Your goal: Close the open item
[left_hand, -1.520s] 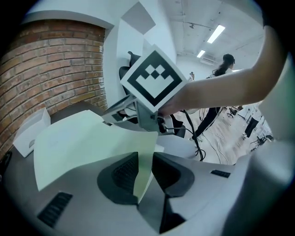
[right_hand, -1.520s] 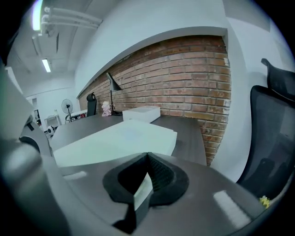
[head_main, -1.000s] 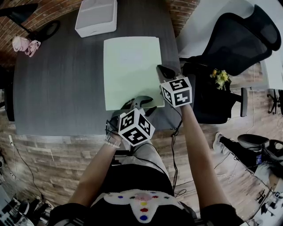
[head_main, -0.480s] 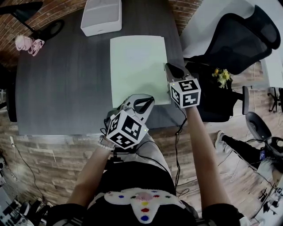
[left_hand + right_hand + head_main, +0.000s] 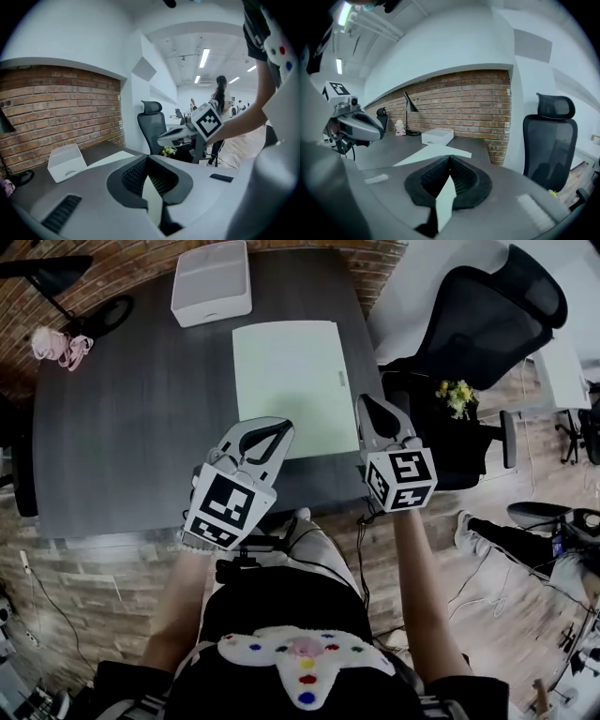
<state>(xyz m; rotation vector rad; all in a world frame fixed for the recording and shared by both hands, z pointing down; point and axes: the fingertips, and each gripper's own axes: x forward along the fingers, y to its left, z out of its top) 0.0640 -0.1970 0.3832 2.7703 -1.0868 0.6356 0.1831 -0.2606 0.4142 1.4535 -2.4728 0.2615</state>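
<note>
A pale green folder lies flat and closed on the dark grey table; it also shows in the left gripper view and the right gripper view. My left gripper hangs in the air over the folder's near left corner. Its jaws are shut with nothing between them. My right gripper is raised beside the folder's near right corner, also shut and empty. Each gripper is seen from the other's camera: the right one, the left one.
A white box stands at the table's far edge beyond the folder. A desk lamp base and a pink object sit at the far left. A black office chair with small yellow flowers stands right of the table.
Both grippers have risen off the folder's near edge and drawn back toward me. The left gripper's jaws, open a second ago, have shut. The folder stays flat.
</note>
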